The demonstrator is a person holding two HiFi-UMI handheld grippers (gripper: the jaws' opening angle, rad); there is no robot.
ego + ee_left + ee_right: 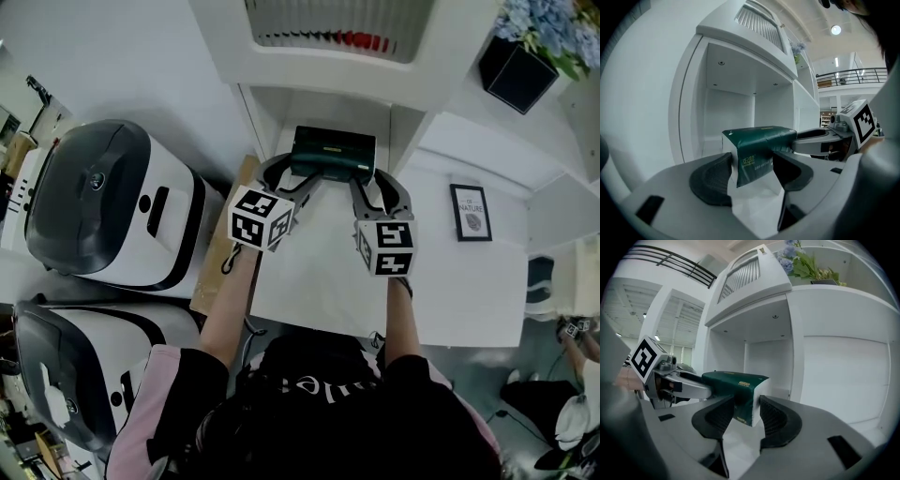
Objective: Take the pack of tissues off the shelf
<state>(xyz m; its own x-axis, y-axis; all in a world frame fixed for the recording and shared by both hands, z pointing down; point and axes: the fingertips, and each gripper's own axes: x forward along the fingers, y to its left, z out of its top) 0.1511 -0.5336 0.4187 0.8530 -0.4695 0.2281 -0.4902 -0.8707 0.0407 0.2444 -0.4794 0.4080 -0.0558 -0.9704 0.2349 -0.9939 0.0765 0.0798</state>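
A dark green pack of tissues (333, 152) lies in the open shelf compartment (281, 108), near its front edge. My left gripper (291, 176) is at the pack's left end and my right gripper (373, 183) at its right end. In the left gripper view the pack (757, 150) has one corner between the wide-set jaws of the left gripper (752, 171), and the left pad is not visibly pressing on it. In the right gripper view the pack's white end (736, 385) fills the gap of the right gripper (746, 413), both pads against it.
Two white and black machines (112, 202) stand to the left, with a cardboard sheet (220, 244) beside them. On the white surface (450, 291) to the right lies a framed picture (471, 212). A black pot with blue flowers (520, 70) sits at the top right.
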